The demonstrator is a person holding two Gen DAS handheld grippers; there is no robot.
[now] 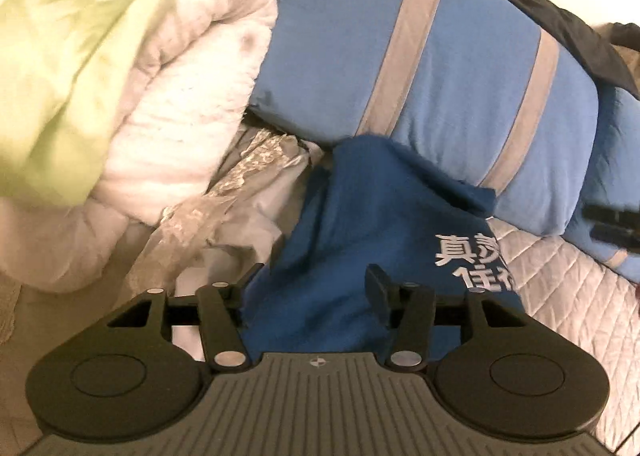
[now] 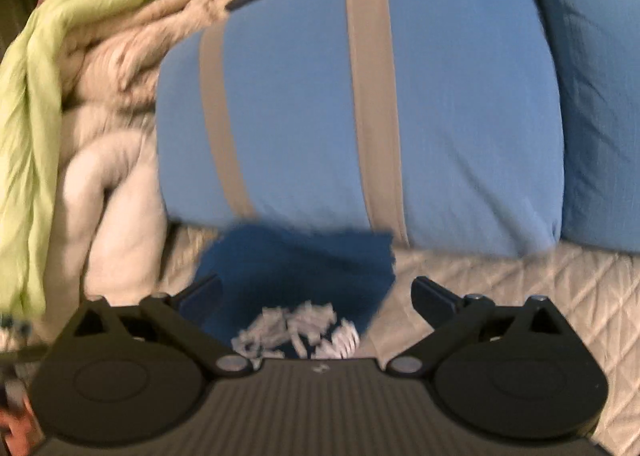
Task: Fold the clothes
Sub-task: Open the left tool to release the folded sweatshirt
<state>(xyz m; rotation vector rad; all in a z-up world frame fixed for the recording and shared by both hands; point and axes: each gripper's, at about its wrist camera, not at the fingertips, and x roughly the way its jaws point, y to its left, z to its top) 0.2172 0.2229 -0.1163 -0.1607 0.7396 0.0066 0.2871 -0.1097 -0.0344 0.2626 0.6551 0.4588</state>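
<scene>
Directly ahead of both grippers, on the quilted bed cover (image 2: 500, 288), lies the dark blue garment with white printed characters (image 1: 360, 224), the item to be folded. It is crumpled, not flat, and its far edge rests against the light blue pillow with grey stripes (image 2: 360, 104). In the left wrist view the garment's long axis runs away from the camera toward that pillow, and the printed characters sit to the right of centre. The left gripper (image 1: 316, 276) has its fingers apart, and the cloth fills the gap between them and passes under the left finger; whether the fingers touch the cloth cannot be told. The right gripper (image 2: 316, 290) also has its fingers spread wide, wider than the left pair, with the garment's print showing just at the base of the gap. That view is blurred, so contact there cannot be judged either. By this evidence neither gripper is clamped on anything. A white padded quilt (image 1: 180, 108) and a light green sheet (image 1: 60, 56) are heaped to the left, clear of the garment. A judgement: both grippers are about equally near, and the next move calls for closing on the near edge.
</scene>
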